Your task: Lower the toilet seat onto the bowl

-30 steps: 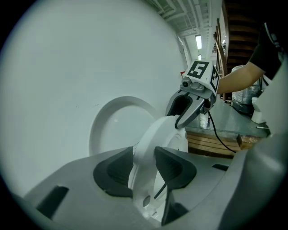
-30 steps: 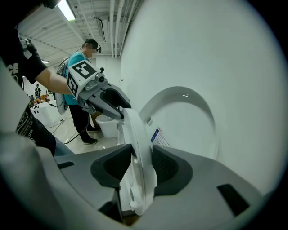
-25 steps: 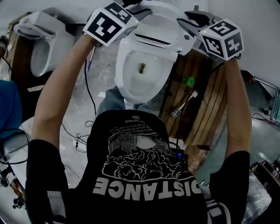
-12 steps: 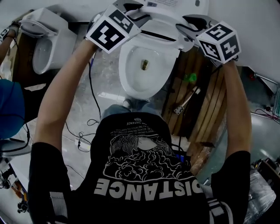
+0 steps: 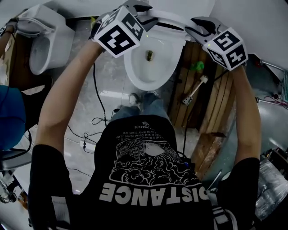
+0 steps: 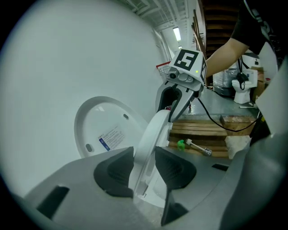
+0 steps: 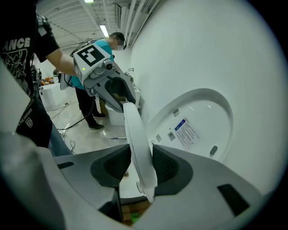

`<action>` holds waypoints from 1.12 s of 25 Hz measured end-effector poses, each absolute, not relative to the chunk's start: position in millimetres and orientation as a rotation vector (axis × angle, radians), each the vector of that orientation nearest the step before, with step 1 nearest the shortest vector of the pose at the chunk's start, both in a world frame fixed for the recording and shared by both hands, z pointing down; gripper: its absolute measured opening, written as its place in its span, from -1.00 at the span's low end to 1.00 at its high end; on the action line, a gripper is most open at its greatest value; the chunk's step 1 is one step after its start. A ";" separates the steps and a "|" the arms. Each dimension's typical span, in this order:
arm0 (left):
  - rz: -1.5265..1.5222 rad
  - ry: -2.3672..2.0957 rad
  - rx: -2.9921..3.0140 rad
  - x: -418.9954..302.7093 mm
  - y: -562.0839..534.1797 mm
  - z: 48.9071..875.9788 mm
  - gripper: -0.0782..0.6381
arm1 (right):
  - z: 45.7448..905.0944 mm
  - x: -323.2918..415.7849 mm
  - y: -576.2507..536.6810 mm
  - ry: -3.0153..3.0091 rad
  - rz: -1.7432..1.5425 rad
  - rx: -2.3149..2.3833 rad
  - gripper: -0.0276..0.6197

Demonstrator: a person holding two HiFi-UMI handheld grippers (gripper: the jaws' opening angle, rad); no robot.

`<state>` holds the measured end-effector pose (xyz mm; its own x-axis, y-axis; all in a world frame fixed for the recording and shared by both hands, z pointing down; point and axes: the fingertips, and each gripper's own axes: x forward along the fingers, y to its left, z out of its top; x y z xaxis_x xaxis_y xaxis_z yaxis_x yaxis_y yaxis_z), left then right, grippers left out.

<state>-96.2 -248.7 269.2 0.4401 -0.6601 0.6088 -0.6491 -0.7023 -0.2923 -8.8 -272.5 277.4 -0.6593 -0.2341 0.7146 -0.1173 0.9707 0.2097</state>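
Observation:
The white toilet seat (image 5: 167, 18) stands raised above the bowl (image 5: 150, 67), just in front of the upright lid (image 6: 103, 132). My left gripper (image 5: 140, 8) is on the seat's left rim and my right gripper (image 5: 201, 24) on its right rim. In the left gripper view the seat (image 6: 153, 132) runs edge-on between the dark pads of the left gripper (image 6: 144, 167); its jaws are closing and the pads touch the rim. In the right gripper view the right gripper (image 7: 140, 166) is shut on the seat (image 7: 135, 130), with the lid (image 7: 198, 119) behind it.
A second white toilet (image 5: 42, 40) stands at the left. Wooden planks (image 5: 211, 103) lie right of the bowl, with a toilet brush (image 5: 194, 92) and a green object (image 5: 195, 66) on them. Cables (image 5: 96, 119) trail over the grey floor. A person in a teal shirt (image 7: 92, 74) stands nearby.
The toilet and both grippers have slid up the head view toward its top edge. More of the open bowl shows below the seat. Both grippers stay on the seat's rim.

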 end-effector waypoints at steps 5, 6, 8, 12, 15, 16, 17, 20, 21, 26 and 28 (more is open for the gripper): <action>-1.159 1.184 -2.646 -93.4 -229.3 280.3 -0.34 | 287.7 -4.0 -253.7 -2.246 -0.193 0.278 -0.45; -1.167 1.167 -2.646 -91.9 -224.6 282.2 -0.34 | 289.5 -2.7 -249.0 -2.237 -0.197 0.284 -0.45; -1.179 1.117 -2.651 -88.8 -212.7 287.8 -0.34 | 295.4 -0.6 -236.9 -2.213 -0.214 0.288 -0.44; -1.186 1.068 -2.661 -87.0 -190.6 303.8 -0.34 | 310.5 2.3 -215.6 -2.163 -0.274 0.306 -0.45; -1.229 0.977 -2.671 -83.6 -176.4 315.0 -0.34 | 319.6 4.9 -200.9 -2.145 -0.315 0.328 -0.45; -1.245 0.940 -2.673 -80.9 -171.3 318.9 -0.34 | 323.1 7.4 -195.9 -2.137 -0.325 0.332 -0.45; -1.255 0.912 -2.675 -78.0 -166.1 322.7 -0.34 | 326.8 10.1 -190.8 -2.130 -0.334 0.333 -0.45; -1.254 0.888 -2.673 -71.7 -154.8 330.1 -0.34 | 334.7 16.1 -180.0 -2.113 -0.360 0.326 -0.45; -1.251 0.893 -2.670 -70.3 -152.1 331.8 -0.34 | 336.7 17.6 -177.3 -2.109 -0.368 0.321 -0.45; -1.273 0.886 -2.647 -63.4 -134.9 346.0 -0.34 | 349.7 23.4 -160.4 -2.087 -0.418 0.274 -0.45; -1.292 0.877 -2.635 -62.5 -126.6 354.1 -0.34 | 355.6 22.6 -152.9 -2.075 -0.455 0.252 -0.45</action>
